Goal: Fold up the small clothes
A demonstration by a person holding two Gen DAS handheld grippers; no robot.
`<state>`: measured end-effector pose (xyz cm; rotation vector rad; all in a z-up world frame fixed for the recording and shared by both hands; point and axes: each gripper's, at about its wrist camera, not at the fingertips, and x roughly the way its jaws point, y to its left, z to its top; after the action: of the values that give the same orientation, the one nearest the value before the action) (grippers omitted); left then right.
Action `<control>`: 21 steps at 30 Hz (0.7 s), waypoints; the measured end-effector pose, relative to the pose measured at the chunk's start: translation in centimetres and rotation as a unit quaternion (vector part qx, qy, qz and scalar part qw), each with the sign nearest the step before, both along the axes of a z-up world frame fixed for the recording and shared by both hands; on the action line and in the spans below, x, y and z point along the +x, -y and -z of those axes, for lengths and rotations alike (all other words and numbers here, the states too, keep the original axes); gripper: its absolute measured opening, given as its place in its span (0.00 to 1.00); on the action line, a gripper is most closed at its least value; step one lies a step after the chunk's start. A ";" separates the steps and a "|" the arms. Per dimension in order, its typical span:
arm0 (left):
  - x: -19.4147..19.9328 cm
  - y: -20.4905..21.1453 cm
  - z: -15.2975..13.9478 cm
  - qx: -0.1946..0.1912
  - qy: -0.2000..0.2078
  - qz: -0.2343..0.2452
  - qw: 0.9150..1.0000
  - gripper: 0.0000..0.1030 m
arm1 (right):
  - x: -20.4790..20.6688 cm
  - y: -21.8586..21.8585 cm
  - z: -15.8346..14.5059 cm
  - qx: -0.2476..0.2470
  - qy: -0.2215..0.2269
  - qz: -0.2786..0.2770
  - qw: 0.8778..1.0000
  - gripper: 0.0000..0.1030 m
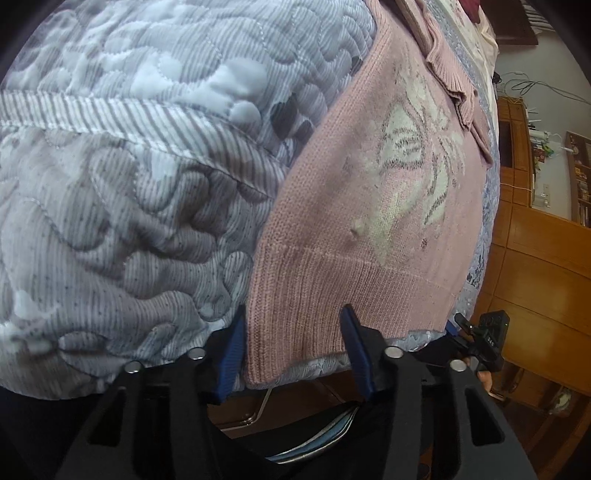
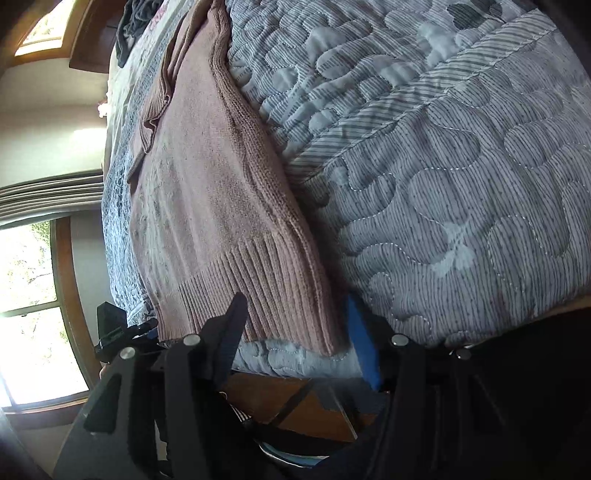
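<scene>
A pink knitted sweater [image 1: 354,206] with a cream bow pattern lies flat on the grey quilted bedspread [image 1: 122,177], its ribbed hem at the bed's near edge. My left gripper [image 1: 293,314] is open, and its blue-padded fingers [image 1: 232,350] straddle one hem corner. In the right wrist view the same sweater [image 2: 207,206] shows its other hem corner, which lies between the wide-apart fingers of my open right gripper [image 2: 297,301]. A sleeve [image 1: 454,74] is folded across the sweater's upper part. Each view shows the other gripper at the far hem corner.
The quilt [image 2: 443,166] covers the bed beside the sweater. Dark clothing [image 2: 129,26] and other fabrics lie at the far end of the bed. Wooden cabinets [image 1: 535,258] stand past one side of the bed and a window [image 2: 33,295] past the other. Below the bed edge is a wooden floor [image 2: 295,402].
</scene>
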<state>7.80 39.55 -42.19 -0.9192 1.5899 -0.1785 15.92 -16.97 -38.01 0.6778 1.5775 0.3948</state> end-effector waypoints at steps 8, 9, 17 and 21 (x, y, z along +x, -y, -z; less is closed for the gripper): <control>-1.0 -0.7 -0.3 -0.016 0.024 -0.037 0.999 0.10 | -0.7 -0.9 0.2 -0.003 0.000 -0.027 1.000 0.39; -1.2 -0.8 -0.5 -0.020 0.031 -0.042 0.998 0.10 | -0.8 -0.9 0.2 -0.007 0.003 -0.033 0.999 0.23; -2.4 -2.0 -3.0 -0.066 0.088 -0.106 0.988 0.08 | -1.2 0.8 -2.2 0.039 0.043 0.002 0.998 0.08; -2.9 -2.6 -4.5 -0.085 0.112 -0.126 0.982 0.08 | -1.0 1.2 -4.0 0.072 0.059 0.013 0.996 0.08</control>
<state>4.85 42.16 -37.68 -1.1828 1.2521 -0.2335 14.95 -18.13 -34.05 0.7708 1.4375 0.5233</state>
